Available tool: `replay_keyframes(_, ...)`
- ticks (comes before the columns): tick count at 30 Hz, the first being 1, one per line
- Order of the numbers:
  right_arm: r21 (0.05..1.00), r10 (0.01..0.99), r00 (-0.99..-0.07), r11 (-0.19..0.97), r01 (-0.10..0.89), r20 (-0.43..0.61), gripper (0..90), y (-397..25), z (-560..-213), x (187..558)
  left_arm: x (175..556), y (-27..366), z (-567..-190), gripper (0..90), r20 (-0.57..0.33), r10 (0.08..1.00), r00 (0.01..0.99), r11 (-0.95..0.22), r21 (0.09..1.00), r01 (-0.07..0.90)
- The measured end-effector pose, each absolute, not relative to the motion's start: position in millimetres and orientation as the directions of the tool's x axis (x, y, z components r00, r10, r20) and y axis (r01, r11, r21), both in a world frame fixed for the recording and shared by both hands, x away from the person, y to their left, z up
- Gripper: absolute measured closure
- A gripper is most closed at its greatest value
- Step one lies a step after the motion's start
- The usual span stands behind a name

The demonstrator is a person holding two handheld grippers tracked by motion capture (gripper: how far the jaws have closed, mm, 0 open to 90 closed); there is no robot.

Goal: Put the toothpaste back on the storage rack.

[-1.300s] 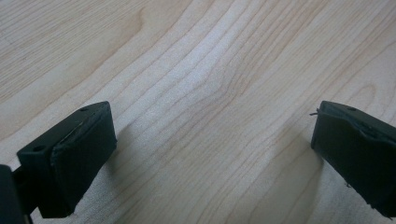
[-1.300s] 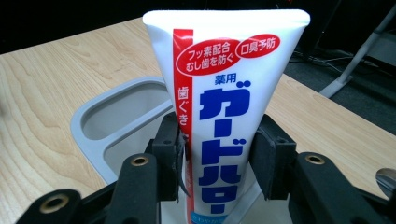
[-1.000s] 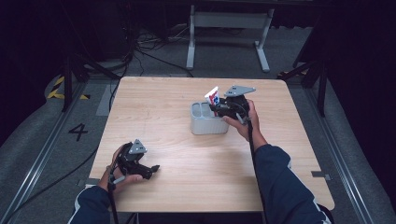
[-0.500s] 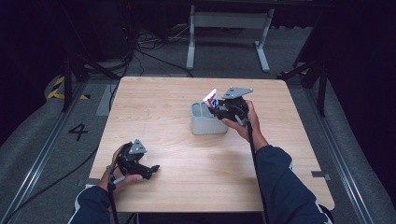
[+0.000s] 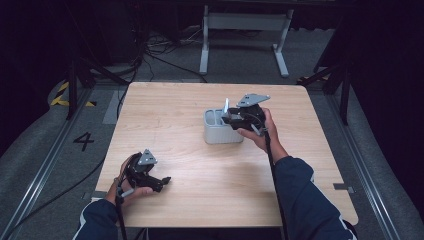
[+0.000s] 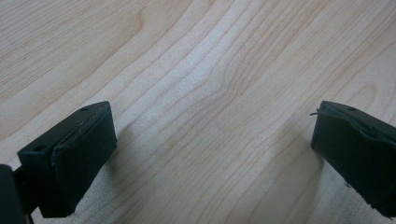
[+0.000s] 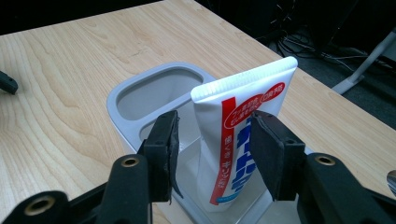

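Note:
A white toothpaste tube (image 7: 238, 121) with red and blue print stands upright, crimped end up, in the near compartment of a grey two-compartment holder (image 7: 140, 93). My right gripper (image 7: 215, 126) straddles the tube; its jaws are parted and a gap shows between the left jaw and the tube. In the high view the holder (image 5: 217, 134) sits mid-table, with the tube (image 5: 226, 106) poking out and the right gripper (image 5: 232, 117) over its right side. My left gripper (image 5: 162, 181) rests low near the front left, and its own view shows this left gripper (image 6: 212, 135) open above bare wood.
The wooden table (image 5: 200, 100) is bare around the holder. The holder's far compartment (image 7: 161, 91) has nothing in it. Beyond the table are a dark floor with cables, a grey stand (image 5: 245, 22) at the back, and a floor mark "4" (image 5: 83, 141) at left.
The toothpaste tube has gone from tilted above the holder to upright and lower inside it. The right gripper's jaws now stand apart from it. The left gripper has not moved.

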State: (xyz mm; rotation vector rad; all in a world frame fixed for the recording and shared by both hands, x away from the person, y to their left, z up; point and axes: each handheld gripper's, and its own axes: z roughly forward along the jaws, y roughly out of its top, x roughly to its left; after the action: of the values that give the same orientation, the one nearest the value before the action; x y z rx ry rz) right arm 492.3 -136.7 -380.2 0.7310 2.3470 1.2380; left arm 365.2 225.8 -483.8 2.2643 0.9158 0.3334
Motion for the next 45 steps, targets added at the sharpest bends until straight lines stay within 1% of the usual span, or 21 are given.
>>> replay_keyframes(9,0.834,0.613,-0.783,0.483,0.268,-0.104,50.2,-139.4,-377.3,491.0,365.2,225.8,-483.8,0.4,-0.012,0.692,0.722,-0.534,0.665,0.523)
replay_keyframes(15,0.831,0.614,-0.781,0.490,0.265,-0.112,50.4,-142.3,-374.7,489.5,365.2,225.8,-483.8,0.4,-0.011,0.692,0.722,-0.534,0.664,0.523)
replay_keyframes(21,0.829,0.613,-0.781,0.495,0.261,-0.120,48.6,-145.2,-370.4,486.1,365.2,225.8,-483.8,0.4,-0.011,0.692,0.722,-0.534,0.664,0.523)
replay_keyframes(35,0.804,0.600,-0.783,0.541,0.247,-0.163,43.6,-150.0,-361.3,476.5,365.2,225.8,-483.8,0.4,-0.011,0.692,0.722,-0.534,0.665,0.523)
replay_keyframes(45,0.794,0.595,-0.780,0.562,0.232,-0.193,42.4,-157.8,-361.0,466.1,365.2,225.8,-483.8,0.4,-0.012,0.692,0.722,-0.534,0.665,0.523)
